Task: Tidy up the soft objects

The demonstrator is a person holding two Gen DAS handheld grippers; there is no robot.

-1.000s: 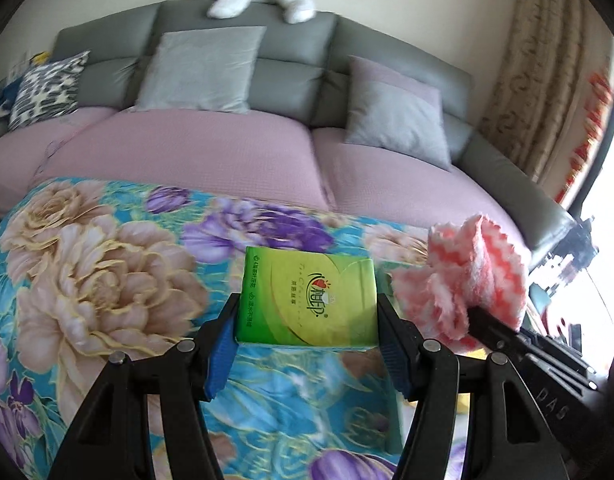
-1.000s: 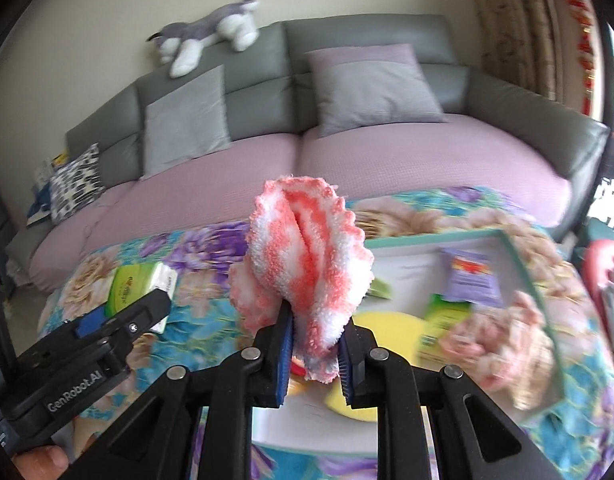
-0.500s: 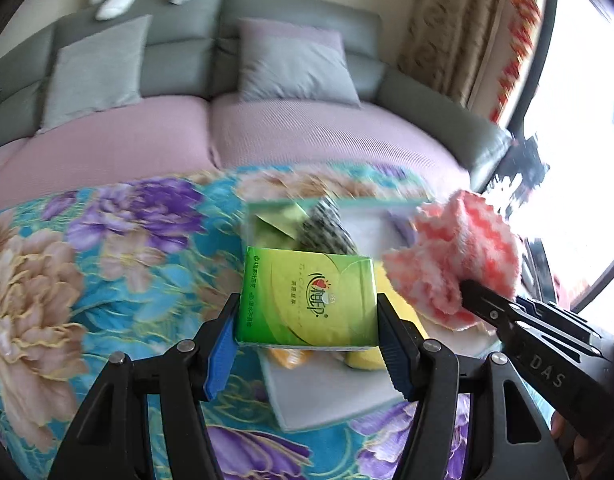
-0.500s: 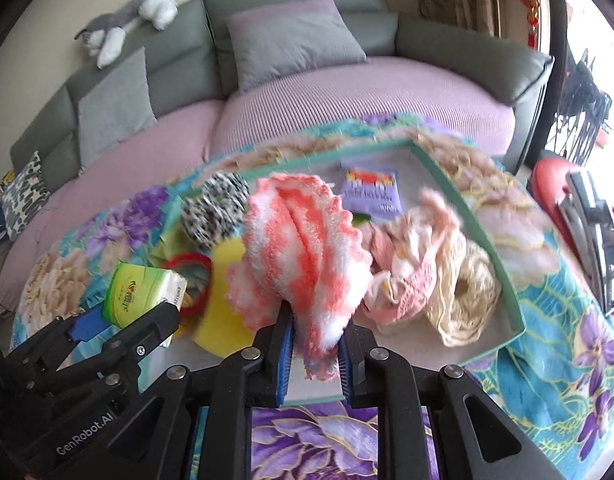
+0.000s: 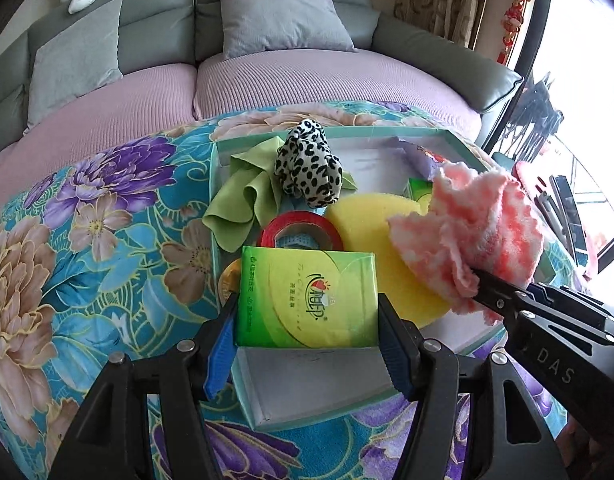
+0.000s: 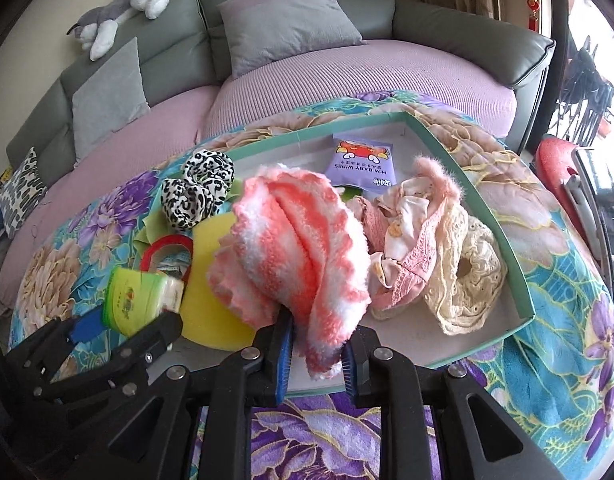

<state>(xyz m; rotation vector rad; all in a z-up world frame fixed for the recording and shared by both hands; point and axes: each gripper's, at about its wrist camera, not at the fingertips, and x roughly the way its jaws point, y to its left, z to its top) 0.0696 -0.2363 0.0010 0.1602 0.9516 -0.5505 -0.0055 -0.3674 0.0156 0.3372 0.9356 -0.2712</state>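
I had the left gripper point(image 5: 307, 320) clamped on the green rectangular tissue pack point(image 5: 307, 298), suspended above the near-left corner of the shallow teal-rimmed tray point(image 6: 503, 236). The right gripper point(image 6: 315, 364), just beside it, was closed on the fluffy pink-and-white knitted cloth point(image 6: 299, 248), over the round yellow sponge point(image 5: 371, 232) directly ahead.
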